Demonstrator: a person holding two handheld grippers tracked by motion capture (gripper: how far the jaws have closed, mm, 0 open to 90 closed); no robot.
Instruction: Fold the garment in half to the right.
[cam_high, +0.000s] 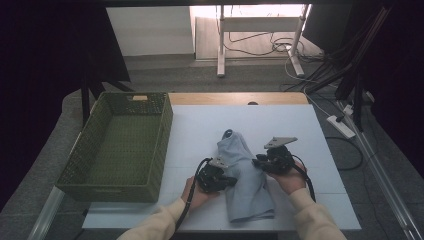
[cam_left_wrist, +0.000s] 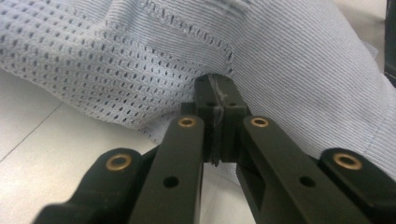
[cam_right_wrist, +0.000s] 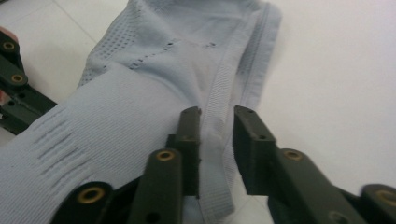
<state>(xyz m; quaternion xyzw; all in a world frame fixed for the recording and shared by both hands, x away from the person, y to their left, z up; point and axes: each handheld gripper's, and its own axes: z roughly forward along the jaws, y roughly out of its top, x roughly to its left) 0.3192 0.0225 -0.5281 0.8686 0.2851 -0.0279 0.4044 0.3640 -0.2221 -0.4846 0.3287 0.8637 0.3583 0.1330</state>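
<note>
White sheeting covers our table (cam_high: 200, 130), with a grey carpeted floor and cable-strewn stands beyond its far edge. Our left gripper (cam_left_wrist: 218, 105) has its jaws pressed together on the edge of the pale blue garment (cam_left_wrist: 289, 60), a thin pinch of cloth caught between the pads just below a stitched seam, where the open mesh panel meets the finer ribbed knit. In the high view that same left gripper (cam_high: 231, 179) sits at the garment's (cam_high: 245, 175) left edge, our hand wrapped round its body and its cable trailing back over the cream sleeve.

Our right gripper (cam_right_wrist: 217, 126) stands with its jaws a narrow way apart, straddling the ribbed hem band of the garment (cam_right_wrist: 140, 102); the pads do not press on the cloth, so nothing is gripped there. From above, the right gripper (cam_high: 257, 162) lies against the garment's right edge, its grey three-cornered plate uppermost.

We see the garment lying lengthwise on the sheeting between the two tools, narrow at the far end and wider toward us, slightly rumpled near the middle. Well to the left, a green woven basket (cam_high: 162, 142) stands along the table's left side, apart from the cloth and both hands.
</note>
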